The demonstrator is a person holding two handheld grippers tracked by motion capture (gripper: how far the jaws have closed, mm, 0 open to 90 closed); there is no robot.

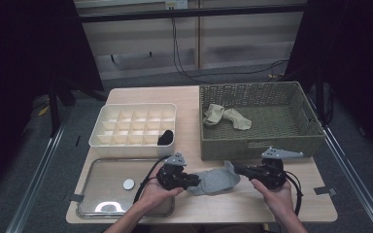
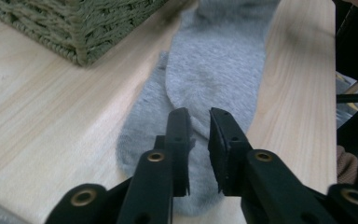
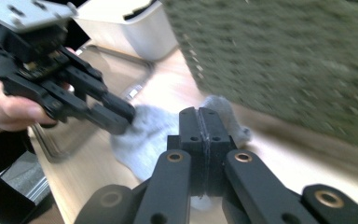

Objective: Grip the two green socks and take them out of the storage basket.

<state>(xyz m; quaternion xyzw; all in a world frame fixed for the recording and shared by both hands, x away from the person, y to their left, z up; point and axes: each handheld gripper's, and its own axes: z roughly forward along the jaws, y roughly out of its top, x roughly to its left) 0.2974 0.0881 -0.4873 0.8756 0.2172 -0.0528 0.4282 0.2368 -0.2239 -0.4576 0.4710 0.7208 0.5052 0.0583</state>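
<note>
A grey sock (image 1: pixel 213 180) (image 2: pixel 214 70) (image 3: pixel 144 135) lies on the wooden table near the front edge, between both grippers. My left gripper (image 1: pixel 194 182) (image 2: pixel 198 116) hovers over the sock's left end, open by a narrow gap with no cloth between the jaws. My right gripper (image 1: pixel 236 169) (image 3: pixel 199 114) is at the sock's right end, where the cloth rises toward its tips; its jaws are pressed together, apparently on the sock's edge. The left gripper (image 3: pixel 116 119) also appears in the right gripper view, with its tips over the sock.
A green wicker basket (image 1: pixel 262 145) (image 2: pixel 74 28) (image 3: pixel 284 56) stands just behind the sock and holds beige socks (image 1: pixel 226 117). A white compartment box (image 1: pixel 136 145) at back left has a black sock (image 1: pixel 165 137) in one cell. A clear tray (image 1: pixel 102 194) with a white disc (image 1: pixel 128 184) lies front left.
</note>
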